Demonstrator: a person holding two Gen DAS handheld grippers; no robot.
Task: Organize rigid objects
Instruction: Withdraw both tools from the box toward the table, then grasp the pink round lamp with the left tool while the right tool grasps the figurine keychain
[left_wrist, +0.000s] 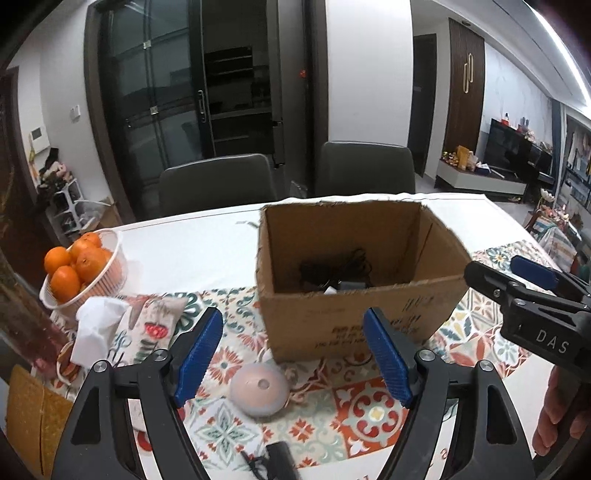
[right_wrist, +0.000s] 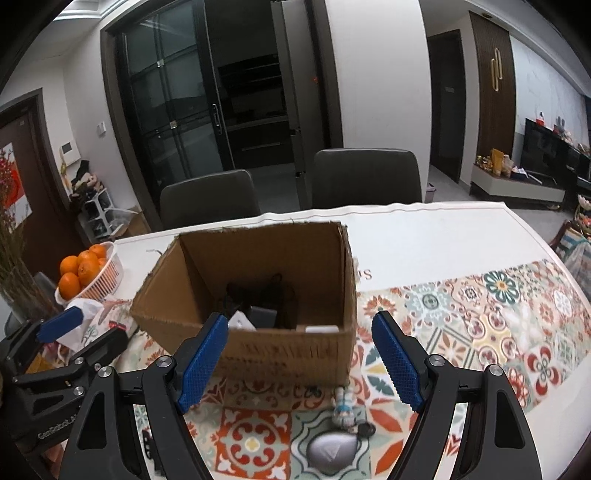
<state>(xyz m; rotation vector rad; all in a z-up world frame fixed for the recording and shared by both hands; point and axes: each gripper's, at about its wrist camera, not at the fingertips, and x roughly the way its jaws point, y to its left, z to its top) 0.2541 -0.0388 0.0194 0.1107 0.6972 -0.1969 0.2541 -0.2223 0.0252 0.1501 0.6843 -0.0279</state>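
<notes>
An open cardboard box (left_wrist: 354, 317) stands on the patterned cloth; it holds a black cable and small white and grey items (right_wrist: 258, 314). My left gripper (left_wrist: 295, 354) is open and empty, hovering in front of the box above a round pink device (left_wrist: 259, 394). A black object (left_wrist: 280, 458) lies at the bottom edge. My right gripper (right_wrist: 301, 360) is open and empty before the box (right_wrist: 258, 347), above a grey mouse-like object (right_wrist: 332, 454) and a small figurine keychain (right_wrist: 345, 406).
A white basket of oranges (left_wrist: 79, 269) stands at the left, with a crumpled tissue (left_wrist: 96, 328) beside it. Two grey chairs (left_wrist: 365, 170) stand behind the table. The right gripper shows in the left wrist view (left_wrist: 524, 295), the left gripper in the right wrist view (right_wrist: 66, 343).
</notes>
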